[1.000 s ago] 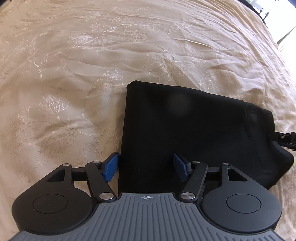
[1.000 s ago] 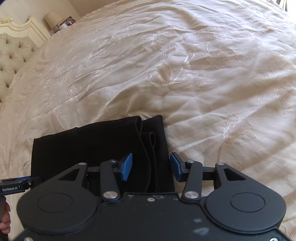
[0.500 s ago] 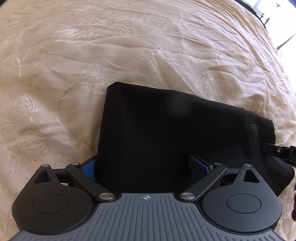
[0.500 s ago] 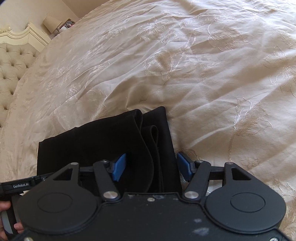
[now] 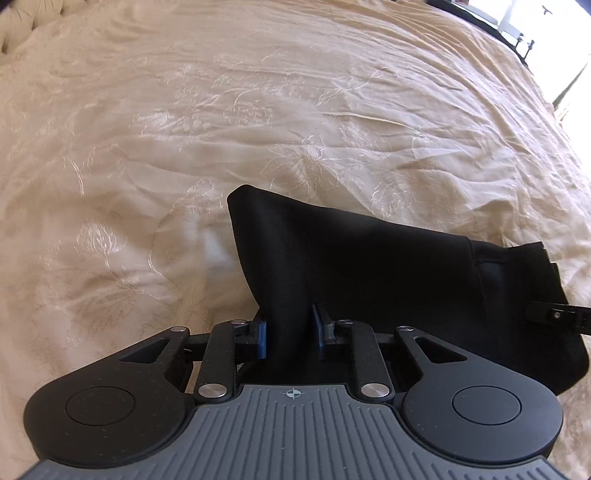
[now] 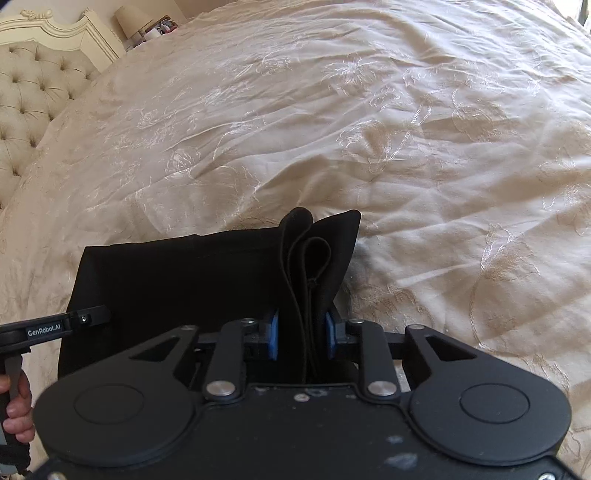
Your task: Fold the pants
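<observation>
The black pants point(image 5: 369, 266) lie folded into a thick stack on the cream bedspread, and they also show in the right wrist view point(image 6: 192, 273). My left gripper point(image 5: 289, 332) is shut on the stack's near left edge, which bunches up between the blue pads. My right gripper point(image 6: 301, 334) is shut on the near right edge, where several folded layers and a seam stand between its pads. The near edge is lifted off the bed. The right gripper's tip shows in the left wrist view point(image 5: 554, 317), and the left gripper's side shows in the right wrist view point(image 6: 62, 325).
The embroidered cream bedspread point(image 5: 258, 110) stretches far ahead and to both sides. A tufted headboard point(image 6: 29, 92) and a bedside lamp point(image 6: 127, 20) stand at the far left in the right wrist view. A dark bed frame and a bright window point(image 5: 524, 40) are at the far right.
Both grippers went from open around the pants' near edge to shut on it. The gripped edge has risen off the bed and the cloth bunches between the pads.
</observation>
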A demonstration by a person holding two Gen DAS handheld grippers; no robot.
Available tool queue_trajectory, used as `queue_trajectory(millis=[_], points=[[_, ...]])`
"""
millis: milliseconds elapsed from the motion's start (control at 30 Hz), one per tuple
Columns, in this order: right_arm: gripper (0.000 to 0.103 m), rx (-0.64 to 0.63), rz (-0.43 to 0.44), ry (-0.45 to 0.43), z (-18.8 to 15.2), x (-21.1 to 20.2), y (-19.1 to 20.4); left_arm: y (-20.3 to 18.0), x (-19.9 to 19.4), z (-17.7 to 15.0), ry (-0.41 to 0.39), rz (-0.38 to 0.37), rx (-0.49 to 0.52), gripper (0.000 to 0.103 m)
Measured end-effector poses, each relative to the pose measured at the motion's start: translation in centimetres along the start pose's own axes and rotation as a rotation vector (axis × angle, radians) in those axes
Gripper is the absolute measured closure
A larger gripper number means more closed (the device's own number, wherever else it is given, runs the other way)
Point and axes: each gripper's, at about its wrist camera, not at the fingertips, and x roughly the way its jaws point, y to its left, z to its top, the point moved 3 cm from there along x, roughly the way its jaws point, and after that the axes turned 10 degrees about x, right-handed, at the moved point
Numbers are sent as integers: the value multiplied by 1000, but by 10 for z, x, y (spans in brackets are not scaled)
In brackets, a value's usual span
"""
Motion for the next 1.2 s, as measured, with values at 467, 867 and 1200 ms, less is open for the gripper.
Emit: queue_trajectory(millis=[467, 867, 1200], points=[[79, -10, 47, 87, -75, 14, 126, 136, -53, -50, 6, 126, -32, 86], [78, -310, 108, 169, -130, 96, 359, 332, -73, -104, 60, 226, -199, 85], [63, -366, -226, -30, -135, 71, 375, 352, -96, -114, 34, 219, -289, 76]])
